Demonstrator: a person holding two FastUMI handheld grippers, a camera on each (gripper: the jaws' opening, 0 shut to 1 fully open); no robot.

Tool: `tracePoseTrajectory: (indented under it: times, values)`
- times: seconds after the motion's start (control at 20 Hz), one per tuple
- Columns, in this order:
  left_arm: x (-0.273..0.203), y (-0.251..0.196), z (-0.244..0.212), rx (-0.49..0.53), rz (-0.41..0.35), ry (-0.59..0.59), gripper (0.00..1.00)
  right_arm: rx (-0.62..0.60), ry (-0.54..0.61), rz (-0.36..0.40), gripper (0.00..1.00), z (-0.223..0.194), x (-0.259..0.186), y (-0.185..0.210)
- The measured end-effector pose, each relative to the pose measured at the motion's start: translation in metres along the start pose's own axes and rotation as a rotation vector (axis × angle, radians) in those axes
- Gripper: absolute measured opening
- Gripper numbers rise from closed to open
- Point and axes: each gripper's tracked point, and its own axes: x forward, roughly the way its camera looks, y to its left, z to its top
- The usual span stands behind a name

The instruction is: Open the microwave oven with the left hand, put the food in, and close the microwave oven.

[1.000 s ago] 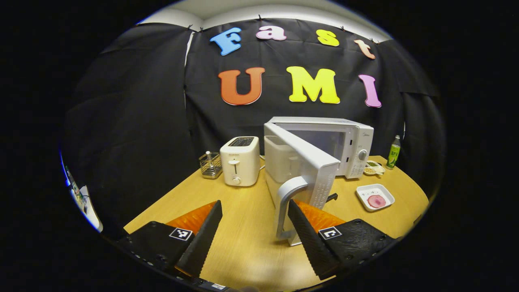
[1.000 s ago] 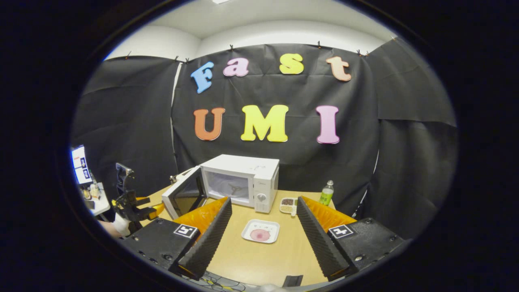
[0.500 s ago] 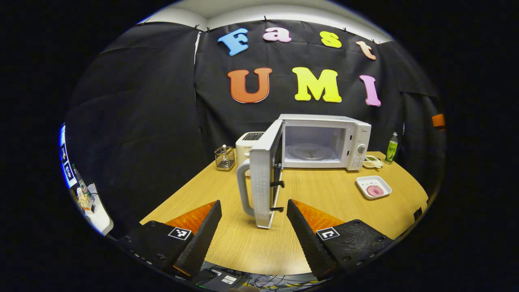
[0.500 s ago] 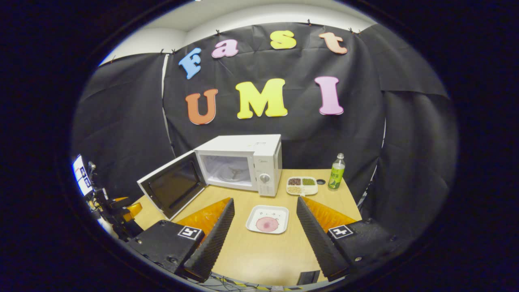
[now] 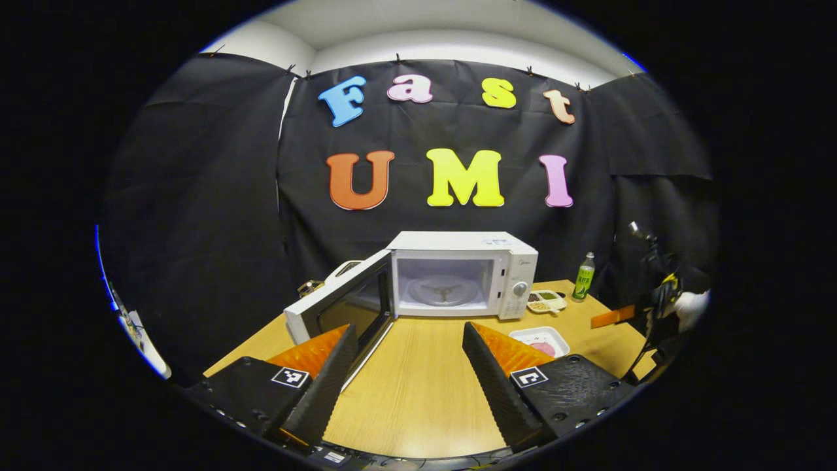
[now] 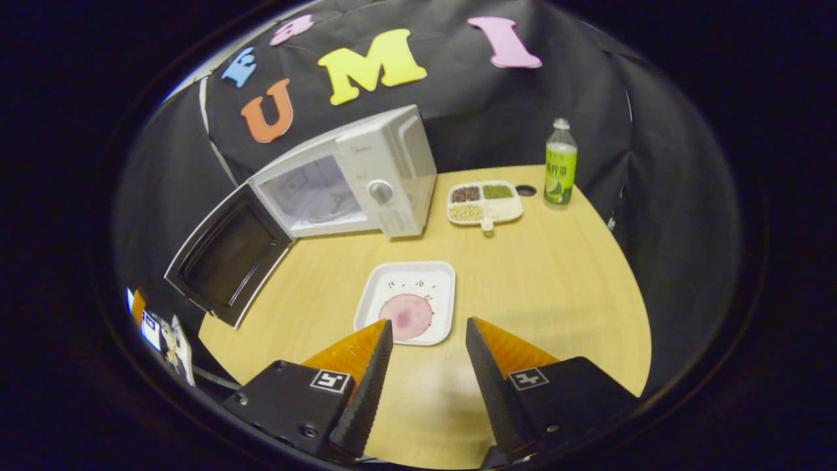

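The white microwave (image 5: 464, 275) stands at the back of the table with its door (image 5: 340, 304) swung wide open to the left and its cavity bare. My left gripper (image 5: 409, 333) is open and holds nothing, well back from the door. A white square plate (image 6: 409, 302) carries a pink round of food (image 6: 407, 316) in front of the microwave (image 6: 353, 176). My right gripper (image 6: 428, 325) is open and tilted down over the plate's near edge, not touching it. In the left gripper view the plate (image 5: 539, 340) is partly hidden by a finger.
A divided dish of beans (image 6: 485, 201) and a green bottle (image 6: 560, 163) stand right of the microwave, near a cable hole (image 6: 524, 190). A toaster (image 5: 346, 267) peeks from behind the door. The open door (image 6: 229, 255) juts over the wooden table (image 6: 556, 275) at the left.
My left gripper drew back from the door handle, and the door now stands wide open. My right gripper moved forward and tipped down over the plate, its fingers a little closer together.
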Motion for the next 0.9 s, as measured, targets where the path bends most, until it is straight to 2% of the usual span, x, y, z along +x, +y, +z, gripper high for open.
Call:
tracePoseTrajectory:
  times: [0.05,0.1,0.15,0.2,0.35,0.4,0.65,0.7,0.75,0.8,0.85,0.9]
  values:
    - [0.001,-0.010,0.010,0.002,-0.001,-0.010,0.95,0.017,0.026,0.016,0.60,0.000,0.014,-0.003]
    - [0.001,-0.019,0.019,0.004,-0.001,-0.021,0.96,0.024,0.048,0.022,0.57,0.002,0.029,-0.008]
    - [0.001,-0.028,0.027,0.006,0.001,-0.029,0.95,0.033,0.073,0.032,0.66,0.003,0.042,-0.012]
    - [0.002,-0.035,0.033,0.008,0.004,-0.031,0.95,0.043,0.098,0.047,0.52,0.003,0.056,-0.014]
    - [0.003,-0.053,0.043,0.019,0.021,-0.022,0.95,0.072,0.181,0.078,0.44,0.000,0.091,-0.017]
    - [0.004,-0.055,0.043,0.029,0.034,-0.014,0.95,0.078,0.203,0.087,0.39,-0.001,0.102,-0.018]
    - [0.005,-0.064,0.037,0.033,0.089,0.034,0.96,0.127,0.306,0.127,0.29,-0.005,0.125,-0.016]
    - [0.005,-0.065,0.037,0.028,0.103,0.040,0.96,0.131,0.325,0.131,0.24,-0.005,0.125,-0.016]
    - [0.005,-0.065,0.037,0.023,0.114,0.042,0.96,0.136,0.344,0.130,0.31,-0.004,0.128,-0.015]
    - [0.006,-0.066,0.037,0.017,0.121,0.045,0.96,0.148,0.357,0.132,0.14,-0.005,0.128,-0.017]
    - [0.006,-0.068,0.037,0.013,0.127,0.050,0.96,0.166,0.372,0.136,0.12,-0.004,0.128,-0.017]
    - [0.007,-0.069,0.036,0.010,0.130,0.055,0.96,0.184,0.387,0.136,0.19,-0.005,0.130,-0.019]
